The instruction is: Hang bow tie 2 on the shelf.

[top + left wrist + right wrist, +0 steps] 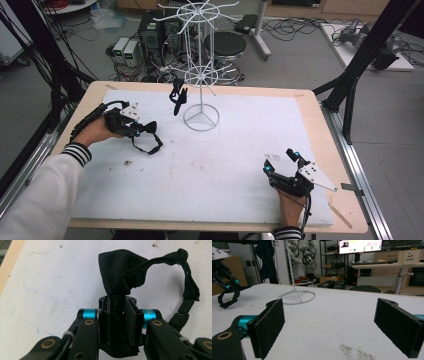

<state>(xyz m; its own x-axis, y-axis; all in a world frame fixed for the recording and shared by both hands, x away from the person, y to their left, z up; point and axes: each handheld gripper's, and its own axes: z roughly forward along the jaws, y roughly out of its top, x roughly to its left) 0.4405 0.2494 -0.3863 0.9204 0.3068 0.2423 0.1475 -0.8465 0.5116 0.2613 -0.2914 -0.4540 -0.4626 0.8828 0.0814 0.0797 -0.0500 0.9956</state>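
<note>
A black bow tie [117, 272] with a thin strap [190, 287] is pinched at its middle between the pads of my left gripper [117, 302]. In the high view that left gripper [140, 129] is at the left of the white mat, with the strap loop [148, 144] lying on the mat. A second black bow tie [177, 97] hangs on the white wire rack [201, 75]. My right gripper [281, 160] rests near the front right of the mat. In its own view the right gripper [332, 315] stands wide open with nothing between its pads.
The rack's ring base [298, 298] stands on the white mat [210, 165], which covers a wooden table [327, 145]. Black frame posts [360, 60] rise at the right, and cables and equipment lie on the floor behind the table.
</note>
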